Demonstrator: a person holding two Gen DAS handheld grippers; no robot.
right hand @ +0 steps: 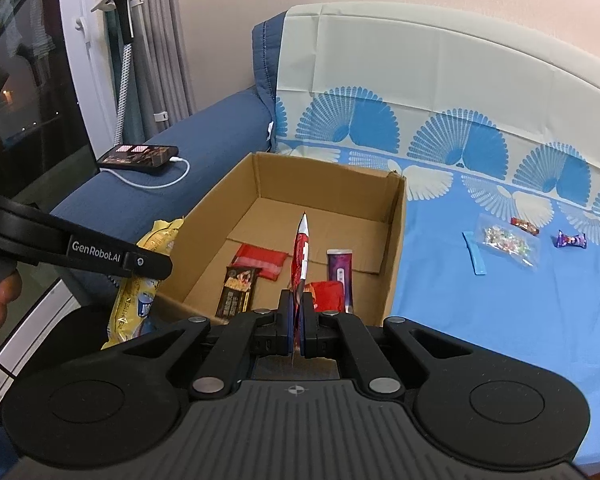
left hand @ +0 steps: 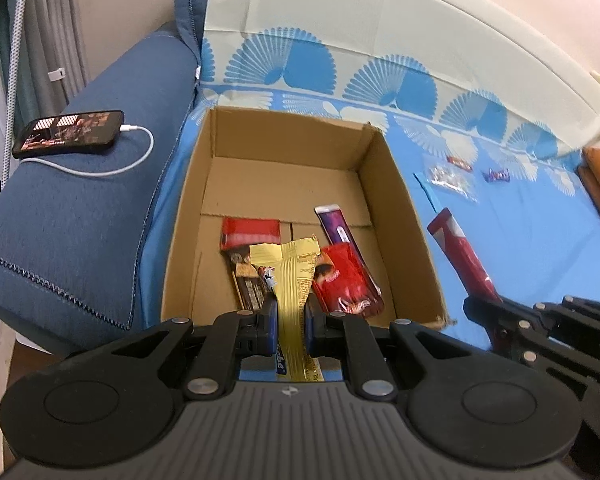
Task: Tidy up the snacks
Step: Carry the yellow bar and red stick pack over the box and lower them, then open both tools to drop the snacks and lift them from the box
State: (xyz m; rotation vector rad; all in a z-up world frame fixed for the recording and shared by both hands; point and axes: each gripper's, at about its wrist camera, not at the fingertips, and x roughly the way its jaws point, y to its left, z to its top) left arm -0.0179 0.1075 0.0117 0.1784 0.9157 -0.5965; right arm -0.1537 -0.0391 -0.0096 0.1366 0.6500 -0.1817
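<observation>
We see a blue sofa (right hand: 480, 320) carrying an open cardboard box (left hand: 396, 216), which already holds a red packet (left hand: 346, 280), a purple bar (left hand: 336, 228) and a brown bar (left hand: 248, 280). Above the box's near edge, the left claw (left hand: 291, 320) is clamped on a yellow packet (left hand: 292, 272); beside it, the right claw (right hand: 297, 320) pinches a red stick packet (right hand: 301, 256). Small sweets (right hand: 504, 242) lie on the seat to the right.
</observation>
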